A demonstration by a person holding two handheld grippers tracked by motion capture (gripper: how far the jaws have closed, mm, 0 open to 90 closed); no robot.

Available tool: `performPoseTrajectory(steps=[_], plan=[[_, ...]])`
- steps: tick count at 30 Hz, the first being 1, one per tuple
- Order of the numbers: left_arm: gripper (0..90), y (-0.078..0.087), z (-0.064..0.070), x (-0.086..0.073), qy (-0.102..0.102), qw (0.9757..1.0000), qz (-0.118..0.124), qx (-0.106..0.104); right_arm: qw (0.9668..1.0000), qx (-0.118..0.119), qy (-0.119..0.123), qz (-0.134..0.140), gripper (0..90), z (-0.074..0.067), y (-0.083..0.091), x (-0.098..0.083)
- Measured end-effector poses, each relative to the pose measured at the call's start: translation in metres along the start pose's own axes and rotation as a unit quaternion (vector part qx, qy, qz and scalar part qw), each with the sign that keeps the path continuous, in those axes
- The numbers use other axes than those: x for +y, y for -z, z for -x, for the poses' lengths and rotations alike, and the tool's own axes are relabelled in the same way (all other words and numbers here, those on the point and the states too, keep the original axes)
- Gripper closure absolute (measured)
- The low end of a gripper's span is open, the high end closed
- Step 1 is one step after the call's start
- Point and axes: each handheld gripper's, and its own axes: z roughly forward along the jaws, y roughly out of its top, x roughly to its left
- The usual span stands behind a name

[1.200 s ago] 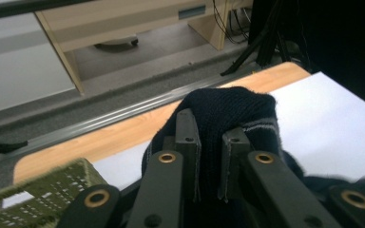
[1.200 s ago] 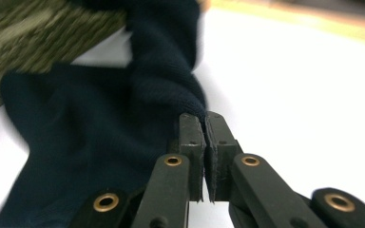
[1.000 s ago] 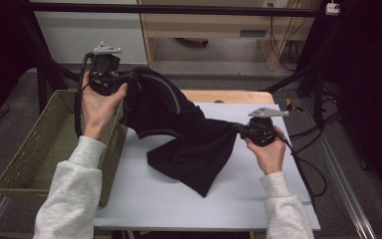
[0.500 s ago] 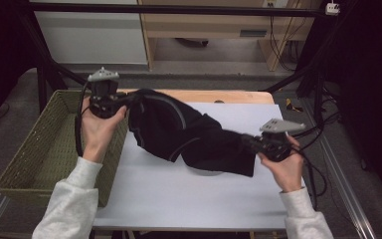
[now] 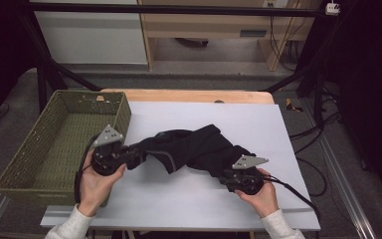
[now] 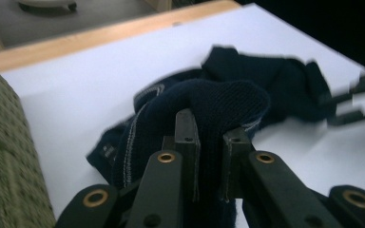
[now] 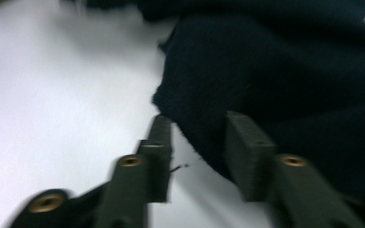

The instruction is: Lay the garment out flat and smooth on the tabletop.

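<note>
White sheeting covers most of the desk [image 5: 189, 199], with a strip of bare wood showing along its far edge and a grey floor beyond. My dark knitted garment [image 5: 194, 148] lies crumpled across the middle of the desk, stretched between my two hands, nearer the near edge than the far one. At the desk's left edge sits a green woven basket [image 5: 59, 134].

My left gripper [image 5: 135, 155] sits low by the near right corner of the basket, and its fingers are clamped on a fold of the garment; in the left gripper view the ribbed navy cloth [image 6: 209, 109] bulges up between the pads (pale stitching runs along one seam).

My right gripper [image 5: 229, 177] rests toward the near right part of the desk, at the other end of the garment. Its jaws have just been opening: in the right gripper view the fingers [image 7: 247, 152] stand apart, an edge of the cloth [image 7: 275, 71] lying between them, not pinched, though that view is blurred.
</note>
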Motion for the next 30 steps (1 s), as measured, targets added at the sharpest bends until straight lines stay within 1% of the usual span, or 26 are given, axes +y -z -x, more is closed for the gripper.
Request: performPoseTrajectory(steps=[2,3,4,5,6,7,10,12,13,15,16,19,21,24,27,28,30], plan=[[80.5,-0.004,0.006,-0.010,-0.004,0.9999,-0.009,-0.003,0.9991,-0.002,-0.009,0.041,46.1,0.005,0.006,0.005],[80.4,-0.006,0.008,-0.014,-0.005,0.9999,-0.014,-0.007,0.9983,-0.005,-0.015,0.056,40.3,0.009,0.009,0.009],[80.4,-0.008,0.010,-0.019,-0.006,0.9997,-0.019,-0.010,0.9979,-0.011,-0.023,0.060,38.4,0.012,0.011,0.012],[80.3,-0.011,0.012,-0.024,-0.006,0.9996,-0.023,-0.013,0.9977,-0.019,-0.024,0.060,38.0,0.016,0.013,0.016],[80.2,-0.013,0.014,-0.029,-0.007,0.9995,-0.027,-0.014,0.9976,-0.026,-0.026,0.058,35.5,0.021,0.013,0.019],[80.2,-0.015,0.016,-0.034,-0.010,0.9993,-0.032,-0.014,0.9972,-0.030,-0.032,0.060,32.9,0.025,0.012,0.022],[80.2,-0.022,0.017,-0.047,-0.017,0.9985,-0.052,-0.009,0.9965,-0.032,-0.046,0.062,31.1,0.037,0.006,0.031],[80.2,-0.026,0.017,-0.054,-0.016,0.9980,-0.061,-0.008,0.9960,-0.036,-0.052,0.063,29.6,0.043,0.000,0.037],[80.2,-0.028,0.016,-0.057,-0.013,0.9978,-0.064,-0.010,0.9957,-0.036,-0.056,0.064,29.1,0.045,-0.004,0.040],[80.2,-0.029,0.016,-0.062,-0.012,0.9974,-0.070,-0.012,0.9953,-0.029,-0.061,0.070,27.7,0.049,-0.010,0.046],[80.2,-0.030,0.016,-0.064,-0.011,0.9973,-0.072,-0.013,0.9949,-0.023,-0.067,0.071,27.0,0.051,-0.012,0.049],[80.1,-0.033,0.017,-0.069,-0.015,0.9969,-0.075,-0.016,0.9945,-0.020,-0.067,0.078,25.1,0.053,-0.016,0.057],[80.1,-0.036,0.017,-0.072,-0.017,0.9967,-0.078,-0.016,0.9940,-0.021,-0.072,0.080,23.7,0.056,-0.019,0.064],[80.0,-0.039,0.018,-0.077,-0.014,0.9964,-0.081,-0.022,0.9935,-0.032,-0.081,0.073,23.0,0.063,-0.028,0.071],[79.9,-0.043,0.018,-0.080,-0.014,0.9958,-0.087,-0.023,0.9935,-0.046,-0.088,0.057,25.1,0.072,-0.043,0.074],[80.0,-0.043,0.018,-0.080,-0.013,0.9959,-0.087,-0.022,0.9935,-0.049,-0.091,0.048,25.9,0.075,-0.050,0.074],[79.9,-0.044,0.018,-0.081,-0.015,0.9957,-0.088,-0.022,0.9938,-0.055,-0.091,0.033,27.7,0.078,-0.062,0.073]])
